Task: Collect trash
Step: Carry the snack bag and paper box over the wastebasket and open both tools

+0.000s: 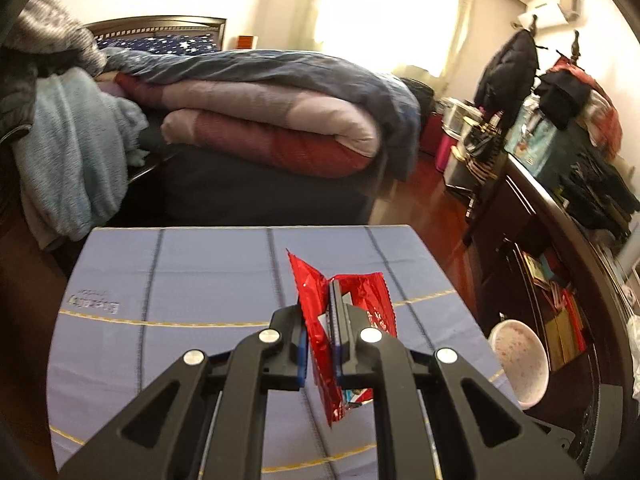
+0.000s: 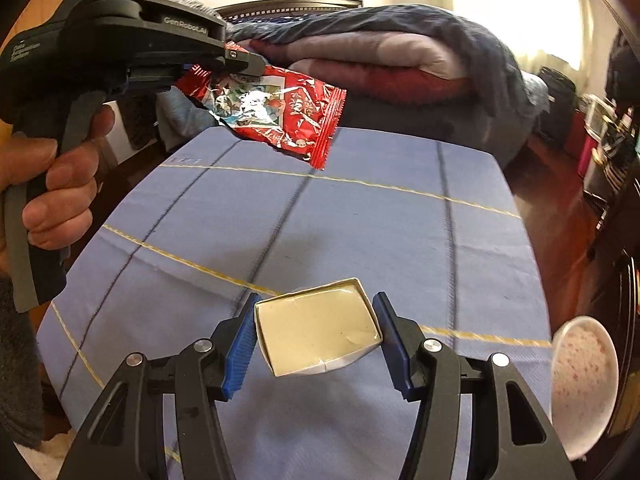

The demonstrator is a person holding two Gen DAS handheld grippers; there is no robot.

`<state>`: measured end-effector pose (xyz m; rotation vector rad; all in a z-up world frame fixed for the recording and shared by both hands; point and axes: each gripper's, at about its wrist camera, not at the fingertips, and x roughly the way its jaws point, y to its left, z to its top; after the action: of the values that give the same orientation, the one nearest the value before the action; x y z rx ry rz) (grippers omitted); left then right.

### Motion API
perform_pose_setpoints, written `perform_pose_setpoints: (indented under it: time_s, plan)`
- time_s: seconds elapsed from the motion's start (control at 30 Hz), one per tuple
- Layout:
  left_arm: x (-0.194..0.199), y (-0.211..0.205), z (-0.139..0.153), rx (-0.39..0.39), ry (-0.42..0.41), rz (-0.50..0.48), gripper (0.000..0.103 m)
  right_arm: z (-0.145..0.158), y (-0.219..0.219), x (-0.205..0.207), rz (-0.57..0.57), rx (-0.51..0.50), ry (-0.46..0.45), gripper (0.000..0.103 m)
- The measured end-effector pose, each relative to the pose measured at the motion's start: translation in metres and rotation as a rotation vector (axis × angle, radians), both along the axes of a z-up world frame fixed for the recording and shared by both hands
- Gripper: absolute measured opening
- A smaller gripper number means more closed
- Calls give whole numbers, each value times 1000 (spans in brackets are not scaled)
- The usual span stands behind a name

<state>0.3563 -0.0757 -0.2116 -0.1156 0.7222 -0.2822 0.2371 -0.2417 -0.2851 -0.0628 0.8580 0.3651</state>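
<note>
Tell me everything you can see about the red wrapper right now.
The red wrapper is a crinkled, shiny foil-like snack packet with printed pictures, white characters and serrated end seams. It looks empty and flattened. The left gripper is shut on one end, holding it in the air above the blue cloth; the free end hangs out, touching nothing else.

Blue checked tablecloth (image 2: 360, 240), folded quilts (image 1: 272, 120) on bed, hanging coats (image 1: 508, 68)

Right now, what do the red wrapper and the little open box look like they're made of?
Red wrapper: thin plastic film, likely foil-lined; it looks glossy and crinkled, with a serrated sealed edge and silvery glints. The left tool pinches it.

Open box: looks like thin folded paperboard; matte cream inside, with creased flaps and sharp fold lines. It sits between the right tool's fingers.
</note>
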Motion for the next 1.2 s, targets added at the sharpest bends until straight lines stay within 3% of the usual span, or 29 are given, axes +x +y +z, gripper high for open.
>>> perform_pose_setpoints:
  time_s: [0.53,1.2]
  plan:
    - [-22,-123,14,28,-37,-194,10,1,-92,-30,-173,32,-21,57]
    - [-43,-280,11,31,-36,-457,10,0,-228,-72,-478,55,-52,57]
